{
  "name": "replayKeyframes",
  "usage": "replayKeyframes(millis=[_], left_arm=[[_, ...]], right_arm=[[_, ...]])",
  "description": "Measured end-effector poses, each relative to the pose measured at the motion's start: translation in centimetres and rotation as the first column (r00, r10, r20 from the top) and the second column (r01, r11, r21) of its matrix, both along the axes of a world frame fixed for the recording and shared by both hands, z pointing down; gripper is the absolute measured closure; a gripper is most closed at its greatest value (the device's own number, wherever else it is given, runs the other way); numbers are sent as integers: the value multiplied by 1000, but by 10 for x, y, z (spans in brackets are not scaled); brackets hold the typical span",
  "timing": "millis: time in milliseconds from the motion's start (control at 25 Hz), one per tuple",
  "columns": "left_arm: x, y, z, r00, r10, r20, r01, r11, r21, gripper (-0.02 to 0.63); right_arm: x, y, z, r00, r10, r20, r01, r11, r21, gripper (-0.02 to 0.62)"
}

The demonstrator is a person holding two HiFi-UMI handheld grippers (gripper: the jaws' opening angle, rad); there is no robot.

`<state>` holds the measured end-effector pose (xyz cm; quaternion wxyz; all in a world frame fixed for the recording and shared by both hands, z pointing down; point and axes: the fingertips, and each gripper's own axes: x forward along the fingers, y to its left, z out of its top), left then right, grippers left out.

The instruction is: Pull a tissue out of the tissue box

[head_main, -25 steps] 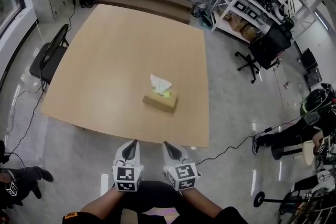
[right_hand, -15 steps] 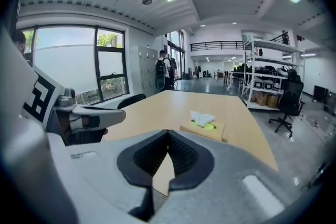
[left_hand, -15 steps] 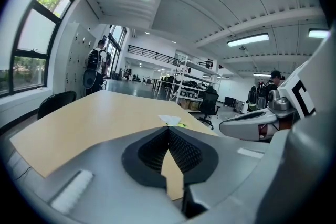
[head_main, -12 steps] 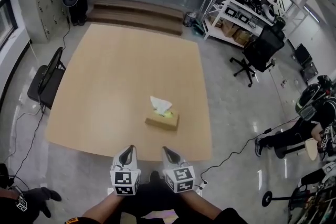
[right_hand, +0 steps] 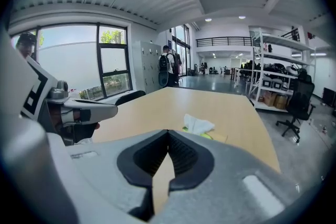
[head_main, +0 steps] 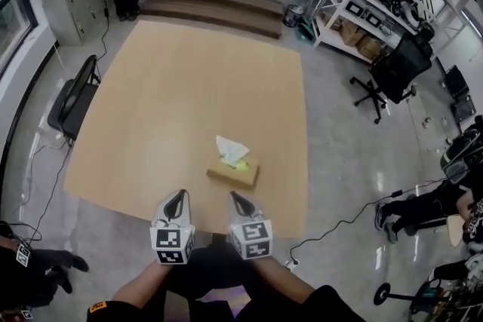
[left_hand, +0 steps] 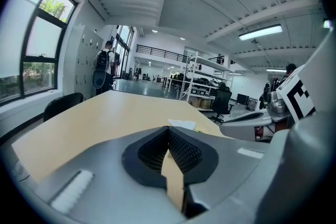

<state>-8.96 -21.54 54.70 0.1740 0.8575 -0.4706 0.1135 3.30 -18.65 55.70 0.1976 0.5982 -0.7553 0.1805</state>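
Your table (head_main: 189, 87), a broad pale-wood top, fills the middle of the head view. A black chair (head_main: 72, 98) stands at its left edge.

Your left gripper (head_main: 178, 196) and right gripper (head_main: 235, 197) are held side by side at the table's near edge, pointing across it. In each gripper view the fingers are pressed together at their tips with nothing between them. Only the tabletop shows through the narrow slit behind the tips.

The box (head_main: 234, 172) lies on the table close to the near edge, right of centre. It is ahead of both grippers, nearer the right one, and touches neither.

The tissue (head_main: 230, 149), white and crumpled, stands upright from the box's top opening. In the right gripper view it rises just beyond the closed jaws, slightly to their right.
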Motion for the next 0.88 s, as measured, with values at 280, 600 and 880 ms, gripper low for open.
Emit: replayKeyframes(millis=[280,600,880], left_arm=[[25,-18,-7,998,-31,60,31,1000,2,588],[38,-30,-5,989,-94,117,97,995,-19,588],[40,-44,4,988,-84,131,89,996,-31,588]], right_arm=[[22,-32,0,999,-35,37,34,999,11,601],[31,-65,15,992,-110,60,111,994,-5,561],[34,-87,23,993,-108,40,111,992,-61,546]])
